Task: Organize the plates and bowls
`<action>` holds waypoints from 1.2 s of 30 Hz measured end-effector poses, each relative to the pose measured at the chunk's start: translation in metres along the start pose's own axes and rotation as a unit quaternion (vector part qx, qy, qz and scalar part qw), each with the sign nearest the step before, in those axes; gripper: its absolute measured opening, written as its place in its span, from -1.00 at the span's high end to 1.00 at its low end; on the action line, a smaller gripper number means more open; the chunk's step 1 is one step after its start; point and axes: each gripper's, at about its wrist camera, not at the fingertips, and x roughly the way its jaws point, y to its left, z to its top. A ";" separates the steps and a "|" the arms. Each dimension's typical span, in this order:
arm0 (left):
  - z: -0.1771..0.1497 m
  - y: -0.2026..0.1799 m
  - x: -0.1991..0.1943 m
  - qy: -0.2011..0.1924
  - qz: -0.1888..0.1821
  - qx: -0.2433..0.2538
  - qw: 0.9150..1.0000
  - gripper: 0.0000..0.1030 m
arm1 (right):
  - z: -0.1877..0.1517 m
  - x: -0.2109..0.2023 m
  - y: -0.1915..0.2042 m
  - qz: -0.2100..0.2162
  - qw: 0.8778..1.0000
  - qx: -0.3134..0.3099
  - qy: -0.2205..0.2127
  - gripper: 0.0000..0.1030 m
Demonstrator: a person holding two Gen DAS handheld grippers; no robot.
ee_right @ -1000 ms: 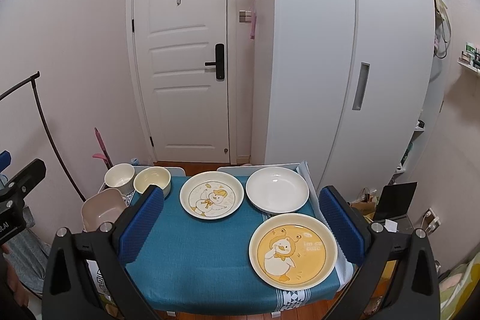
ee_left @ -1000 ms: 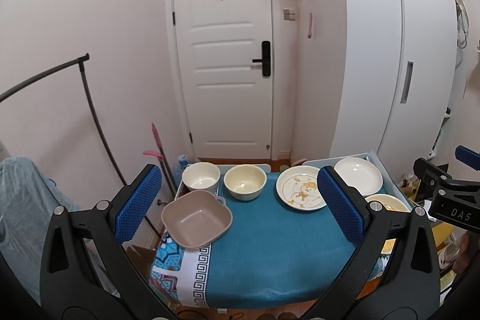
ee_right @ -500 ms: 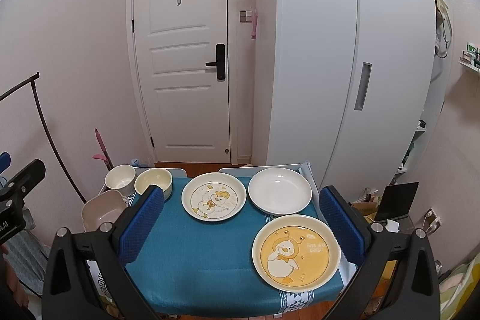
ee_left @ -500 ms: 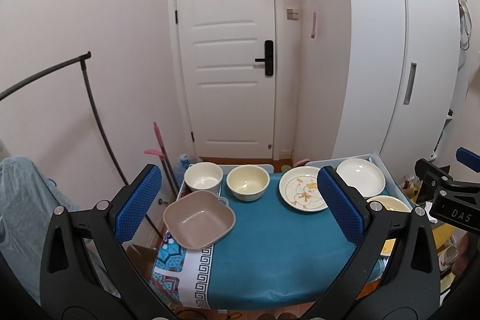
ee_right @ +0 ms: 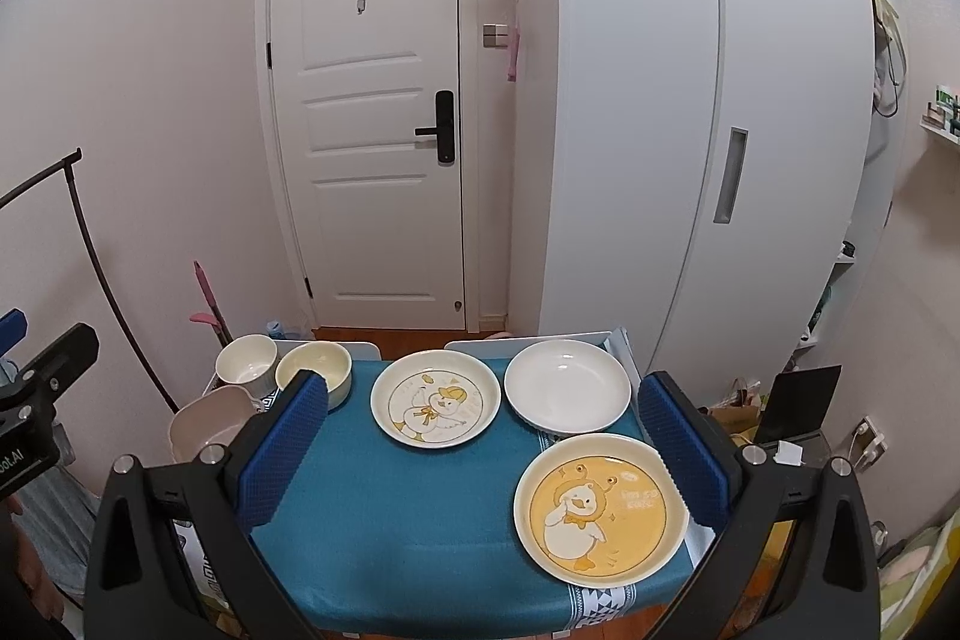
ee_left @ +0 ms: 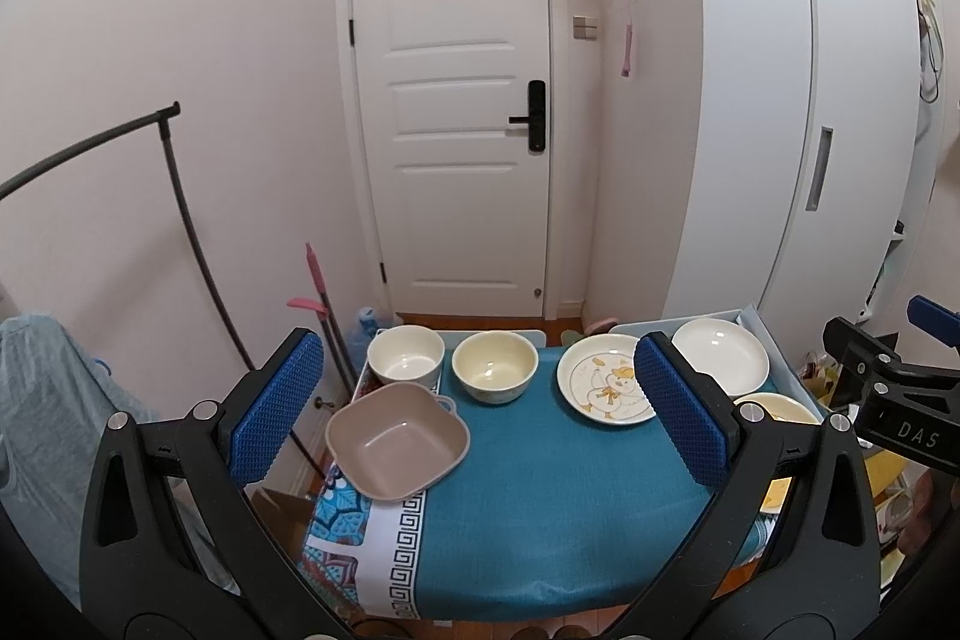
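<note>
A small table under a teal cloth [ee_left: 558, 490] [ee_right: 408, 508] carries the dishes. On its left side sit a square pink-brown bowl [ee_left: 397, 437] [ee_right: 204, 427], a white bowl [ee_left: 405, 361] [ee_right: 246, 365] and a cream bowl [ee_left: 495, 365] [ee_right: 315, 370]. A duck-print white plate [ee_left: 603, 388] [ee_right: 435, 405], a plain white plate [ee_left: 720, 355] [ee_right: 567, 387] and a yellow duck plate [ee_right: 600, 505] [ee_left: 777, 409] lie to the right. My left gripper [ee_left: 480, 409] hangs open above the table's near left part. My right gripper [ee_right: 483, 451] is open above the near right part. Neither holds anything.
A white door [ee_left: 456, 100] and a tall white wardrobe [ee_right: 708, 100] stand behind the table. A black clothes rail [ee_left: 174, 196] arches at the left, with a pink-handled mop [ee_left: 315, 292] by the wall. Bags and clutter [ee_right: 780, 418] lie on the floor at the right.
Both views have shifted only slightly; the dishes sit a touch farther right in each view. No dish has moved on the table and both grippers stay open.
</note>
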 end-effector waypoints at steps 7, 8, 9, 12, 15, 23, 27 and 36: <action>0.000 0.000 0.001 0.002 -0.001 0.000 1.000 -1.00 | -0.001 0.001 0.000 0.000 1.000 0.000 0.000 -1.00; 0.000 -0.001 0.001 0.002 -0.001 0.000 1.000 -1.00 | -0.001 0.001 0.000 0.000 1.000 -0.001 0.000 -1.00; 0.000 -0.001 0.001 0.002 -0.001 0.000 1.000 -1.00 | -0.001 0.001 0.000 0.000 1.000 -0.001 0.000 -1.00; 0.001 -0.001 0.002 0.003 -0.001 0.001 1.000 -1.00 | -0.001 0.001 0.000 0.000 1.000 0.000 0.001 -1.00; 0.003 -0.002 0.005 0.004 -0.003 0.004 1.000 -1.00 | -0.001 0.001 0.000 -0.001 1.000 0.001 0.001 -1.00; 0.011 -0.009 0.022 0.010 -0.023 0.018 1.000 -1.00 | 0.002 0.007 -0.004 -0.013 1.000 0.011 0.008 -1.00; 0.020 -0.027 0.043 0.017 -0.050 0.047 0.998 -1.00 | 0.008 0.022 -0.018 -0.026 0.999 0.027 0.020 -1.00; 0.017 -0.090 0.111 0.074 -0.137 0.075 0.985 -1.00 | -0.011 0.058 -0.089 -0.056 0.993 0.083 0.070 -1.00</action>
